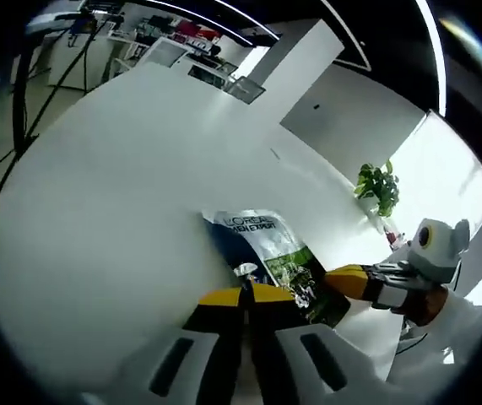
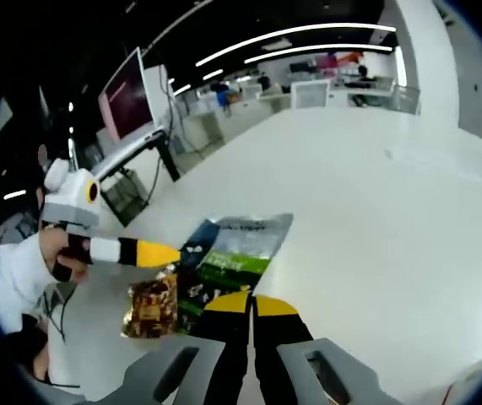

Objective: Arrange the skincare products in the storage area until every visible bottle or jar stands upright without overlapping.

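Left gripper view: pouch (image 1: pixel 268 253) flat on table (image 1: pixel 122 194), long axis pointing away; both tools pressed together.

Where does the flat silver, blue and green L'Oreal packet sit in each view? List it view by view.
Left gripper view: the packet lies just right of centre, above the jaws.
Right gripper view: just left of centre, above the jaws.
Shared landmark: the white table under it.

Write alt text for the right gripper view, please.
A flat green and silver pouch lies on a white table, a gold packet beside it. The right gripper is shut near them; the left gripper reaches in from the left.
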{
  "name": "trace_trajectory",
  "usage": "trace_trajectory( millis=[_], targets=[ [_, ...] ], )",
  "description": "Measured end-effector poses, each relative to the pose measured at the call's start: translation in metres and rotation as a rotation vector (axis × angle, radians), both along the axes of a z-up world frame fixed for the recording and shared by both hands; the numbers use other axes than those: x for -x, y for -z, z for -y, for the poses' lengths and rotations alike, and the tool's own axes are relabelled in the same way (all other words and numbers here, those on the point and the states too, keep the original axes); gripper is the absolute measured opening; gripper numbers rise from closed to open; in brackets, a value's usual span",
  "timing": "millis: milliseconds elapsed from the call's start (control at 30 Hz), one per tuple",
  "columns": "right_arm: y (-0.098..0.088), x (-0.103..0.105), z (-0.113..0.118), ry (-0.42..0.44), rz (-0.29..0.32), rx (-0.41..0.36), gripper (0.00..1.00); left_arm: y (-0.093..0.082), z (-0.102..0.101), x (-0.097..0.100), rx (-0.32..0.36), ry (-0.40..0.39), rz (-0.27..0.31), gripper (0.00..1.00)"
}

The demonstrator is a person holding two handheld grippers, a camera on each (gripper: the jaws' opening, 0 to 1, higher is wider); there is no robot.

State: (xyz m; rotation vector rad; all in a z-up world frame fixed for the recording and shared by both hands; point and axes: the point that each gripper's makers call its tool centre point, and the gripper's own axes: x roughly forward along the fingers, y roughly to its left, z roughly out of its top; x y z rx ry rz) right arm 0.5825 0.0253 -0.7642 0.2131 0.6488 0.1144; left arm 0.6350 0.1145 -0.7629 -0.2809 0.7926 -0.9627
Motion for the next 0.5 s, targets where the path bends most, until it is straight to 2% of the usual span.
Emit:
trace_trajectory(
  millis=[33,67,133,200,267,367,433,500],
  targets=[
    [-0.006,-0.004,0.001,-0.005,0.039,0.020,0.00,-0.004,0.000,-0.003,0.011,-0.003,0.036,0.00],
    [-0.011,-0.004,0.001,-0.008,0.059,0.037,0.00,-0.008,0.000,-0.002,0.015,-0.006,0.045,0.00],
    [-0.023,-0.008,0.002,-0.013,0.111,0.081,0.00,-0.017,0.002,-0.004,0.025,0.007,0.142,0.00],
    [-0.035,-0.011,0.001,-0.042,0.152,0.149,0.00,-0.019,0.001,0.000,0.019,0.004,0.155,0.00],
    [-0.048,-0.014,0.000,-0.062,0.203,0.201,0.00,-0.024,0.002,-0.001,0.032,0.002,0.218,0.00],
    [-0.064,-0.016,-0.005,-0.082,0.247,0.200,0.00,-0.026,0.001,0.000,0.055,-0.025,0.231,0.00],
    [-0.074,-0.019,-0.006,-0.095,0.279,0.198,0.00,-0.031,0.001,-0.001,0.080,-0.042,0.270,0.00],
    [-0.083,-0.017,-0.009,-0.111,0.307,0.211,0.00,-0.034,0.002,-0.001,0.087,-0.049,0.271,0.00]
  ],
)
